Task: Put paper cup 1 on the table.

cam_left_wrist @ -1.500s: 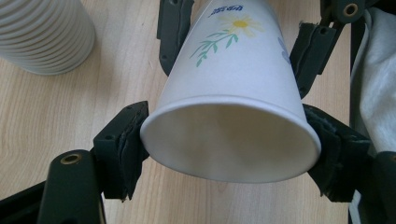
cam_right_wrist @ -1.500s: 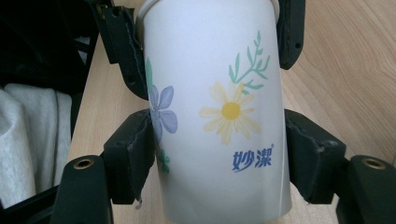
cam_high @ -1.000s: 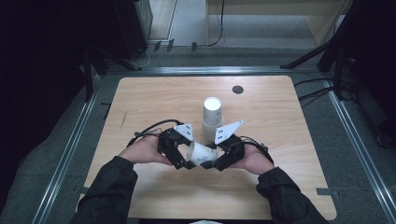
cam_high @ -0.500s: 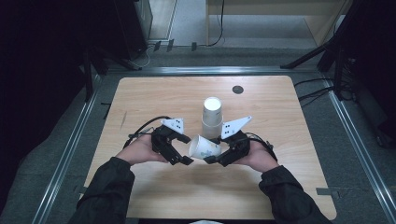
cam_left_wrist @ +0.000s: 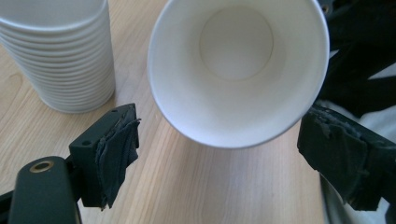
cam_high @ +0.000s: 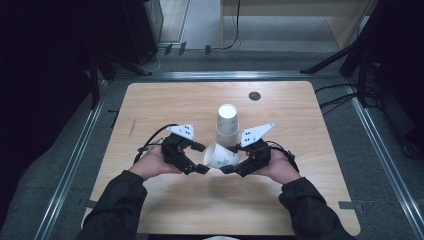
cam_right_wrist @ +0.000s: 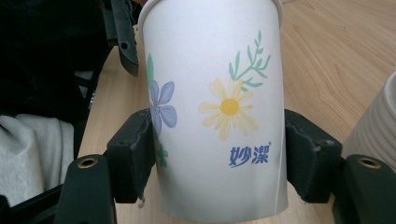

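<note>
A white paper cup (cam_high: 220,156) printed with flowers lies tilted above the wooden table (cam_high: 165,110), its mouth towards the left. My right gripper (cam_high: 231,160) is shut on its wall near the base; in the right gripper view both pads press the cup (cam_right_wrist: 215,107) at either side, my right gripper (cam_right_wrist: 217,158) low on it. My left gripper (cam_high: 200,158) is open in front of the cup's mouth. In the left gripper view the cup (cam_left_wrist: 236,70) shows its empty inside, and my left gripper (cam_left_wrist: 229,158) has its pads apart from the rim.
A tall stack of white paper cups (cam_high: 227,125) stands upside down just behind the two grippers, also the stack (cam_left_wrist: 60,56) at the upper left and the stack (cam_right_wrist: 378,126) at the right edge. A dark round disc (cam_high: 254,95) sits near the table's far edge.
My left gripper has drawn slightly to the left, off the cup, so more of the cup shows between the two grippers. The right gripper has kept its hold and barely moved.
</note>
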Motion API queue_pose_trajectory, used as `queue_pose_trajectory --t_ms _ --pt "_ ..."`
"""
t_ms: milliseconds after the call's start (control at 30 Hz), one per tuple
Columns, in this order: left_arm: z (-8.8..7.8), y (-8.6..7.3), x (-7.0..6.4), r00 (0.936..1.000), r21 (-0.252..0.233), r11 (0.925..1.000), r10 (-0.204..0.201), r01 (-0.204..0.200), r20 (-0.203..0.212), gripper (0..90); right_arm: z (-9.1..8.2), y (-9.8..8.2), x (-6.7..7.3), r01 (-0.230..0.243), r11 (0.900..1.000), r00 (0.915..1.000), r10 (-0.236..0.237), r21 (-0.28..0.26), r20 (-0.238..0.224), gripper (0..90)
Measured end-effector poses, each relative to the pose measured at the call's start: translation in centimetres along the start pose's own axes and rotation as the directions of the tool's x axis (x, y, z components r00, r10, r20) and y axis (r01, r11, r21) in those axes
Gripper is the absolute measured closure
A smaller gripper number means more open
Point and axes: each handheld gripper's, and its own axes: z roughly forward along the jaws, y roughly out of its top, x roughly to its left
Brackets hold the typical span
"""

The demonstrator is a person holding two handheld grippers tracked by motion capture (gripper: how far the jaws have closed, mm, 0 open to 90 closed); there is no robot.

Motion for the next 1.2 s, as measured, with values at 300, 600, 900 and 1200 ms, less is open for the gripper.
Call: queue_pose_trajectory --t_ms 300,600,900,1200 --pt "0.63 0.22 -0.24 0.9999 -0.037 0.9993 -0.009 0.009 0.01 13.6 0.4 -0.03 0.01 -0.004 1.0 0.9999 0.004 -0.004 -0.015 32.8" --pt "0.88 0.31 -0.2 0.9997 -0.058 0.9982 -0.016 0.017 0.016 19.0 0.78 -0.07 0.04 -0.02 1.0 0.9992 0.02 -0.007 -0.034 32.8" --pt "0.8 0.11 0.1 0.9992 -0.059 0.9978 -0.028 0.03 0.029 19.1 0.71 -0.07 -0.06 -0.019 1.0 0.9993 0.019 -0.013 -0.031 33.1" --pt "0.7 0.17 -0.04 0.9996 -0.06 0.9981 -0.014 0.015 0.024 22.7 0.79 -0.07 -0.01 -0.027 1.0 0.9989 0.027 -0.01 -0.038 33.3"
